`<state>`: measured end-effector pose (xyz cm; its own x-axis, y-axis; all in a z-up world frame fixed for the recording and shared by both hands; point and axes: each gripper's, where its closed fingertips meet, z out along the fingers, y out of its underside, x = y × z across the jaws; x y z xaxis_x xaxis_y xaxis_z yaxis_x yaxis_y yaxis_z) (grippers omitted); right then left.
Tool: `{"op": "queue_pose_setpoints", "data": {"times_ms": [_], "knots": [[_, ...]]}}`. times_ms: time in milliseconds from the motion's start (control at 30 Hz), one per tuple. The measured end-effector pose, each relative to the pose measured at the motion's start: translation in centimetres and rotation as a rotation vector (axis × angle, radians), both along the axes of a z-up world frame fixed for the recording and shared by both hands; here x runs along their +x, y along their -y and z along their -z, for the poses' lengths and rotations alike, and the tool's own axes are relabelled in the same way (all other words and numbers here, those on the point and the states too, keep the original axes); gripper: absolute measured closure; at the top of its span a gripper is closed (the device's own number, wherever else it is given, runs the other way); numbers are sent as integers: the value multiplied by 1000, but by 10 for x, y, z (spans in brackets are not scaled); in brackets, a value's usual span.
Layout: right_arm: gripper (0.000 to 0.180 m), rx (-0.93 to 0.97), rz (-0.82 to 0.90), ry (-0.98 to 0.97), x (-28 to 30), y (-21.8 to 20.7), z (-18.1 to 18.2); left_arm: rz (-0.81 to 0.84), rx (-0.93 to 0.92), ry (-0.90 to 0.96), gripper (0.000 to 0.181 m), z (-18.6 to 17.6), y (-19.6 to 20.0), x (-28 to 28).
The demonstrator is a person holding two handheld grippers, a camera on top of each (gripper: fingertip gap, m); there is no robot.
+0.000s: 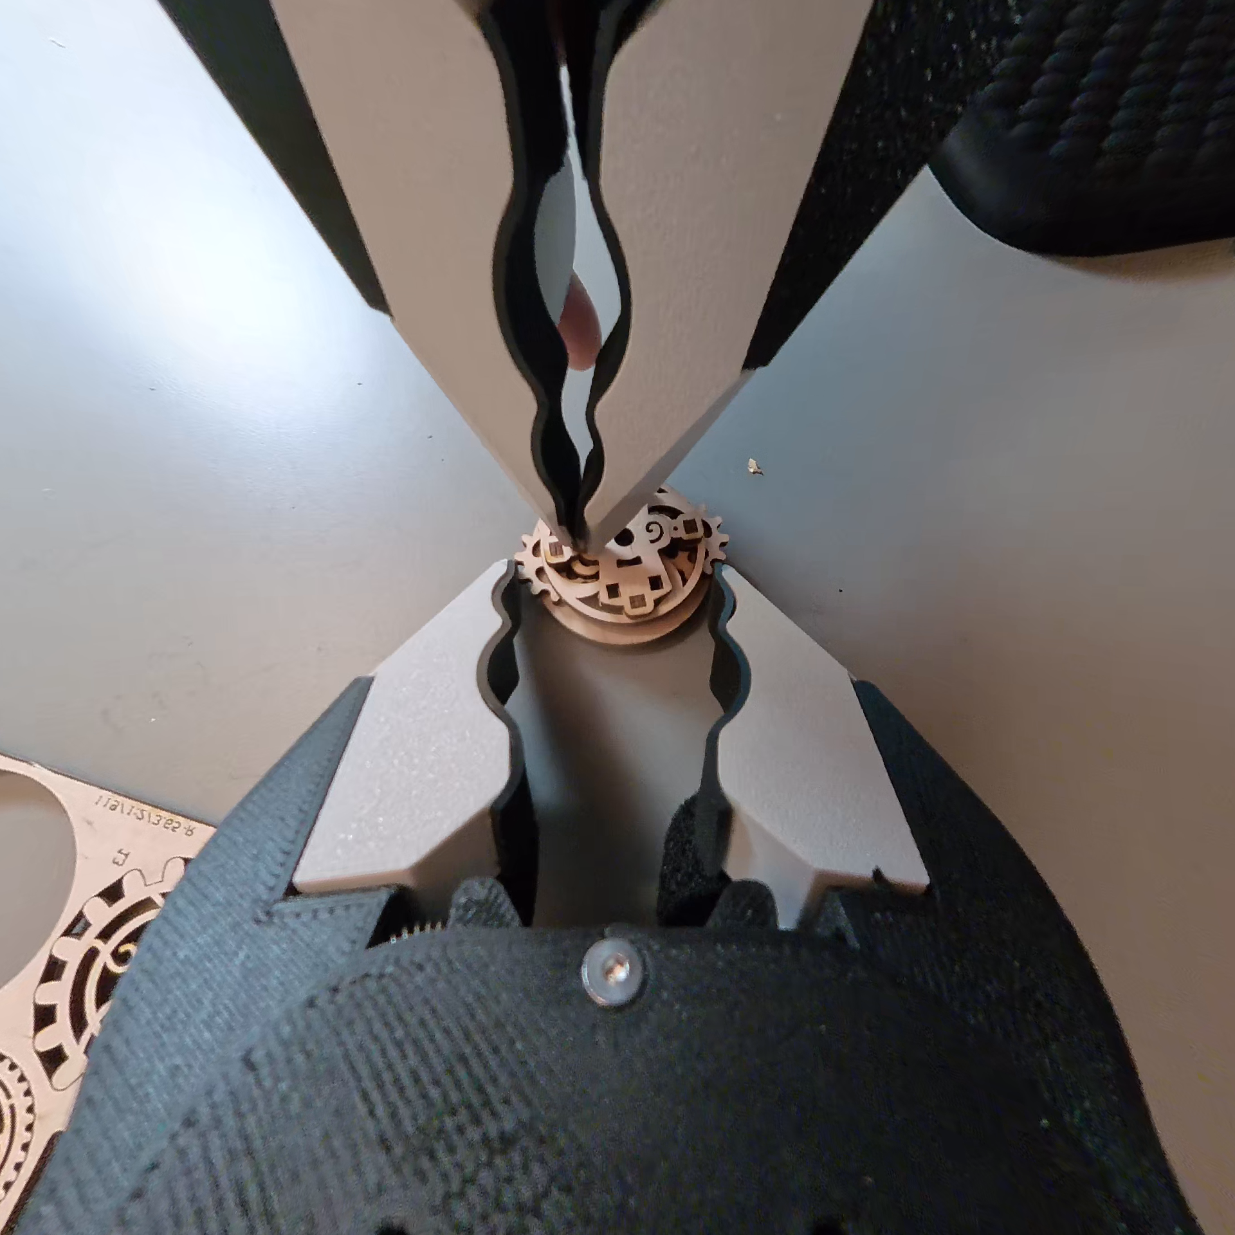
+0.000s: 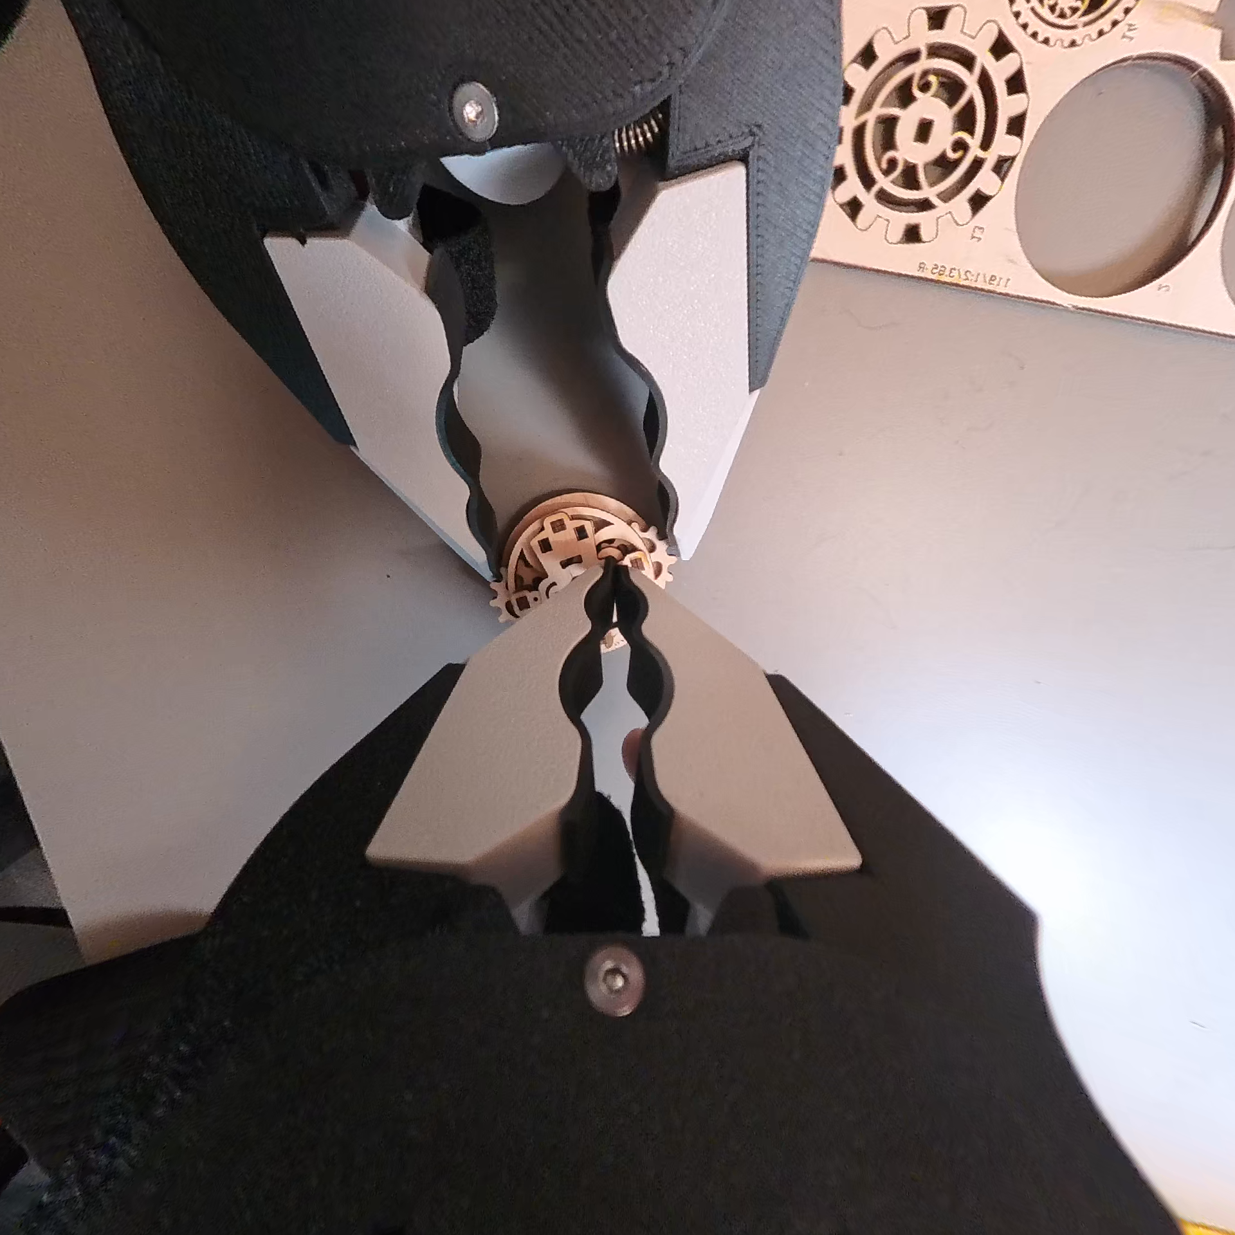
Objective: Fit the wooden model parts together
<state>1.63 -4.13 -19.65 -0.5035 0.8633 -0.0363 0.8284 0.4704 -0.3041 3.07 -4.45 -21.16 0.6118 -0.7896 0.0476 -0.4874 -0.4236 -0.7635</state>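
We see the left gripper (image 1: pixel 613 568) clamping the round wooden model (image 1: pixel 618 575) by its sides on the table (image 1: pixel 200 401), while the right gripper (image 2: pixel 611 575), pinched shut, touches its top

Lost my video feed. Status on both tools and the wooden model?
Left tool shut on round wooden model, holding its sides. Right tool shut, tips pressing the model's top. Nothing in the way.
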Motion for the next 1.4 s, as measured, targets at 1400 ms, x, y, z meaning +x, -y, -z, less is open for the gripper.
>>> {"op": "queue_pose_setpoints", "data": {"times_ms": [1400], "knots": [[172,-62,107,-279,16,5,-15,25,-5,5,123,0,5,0]]}}
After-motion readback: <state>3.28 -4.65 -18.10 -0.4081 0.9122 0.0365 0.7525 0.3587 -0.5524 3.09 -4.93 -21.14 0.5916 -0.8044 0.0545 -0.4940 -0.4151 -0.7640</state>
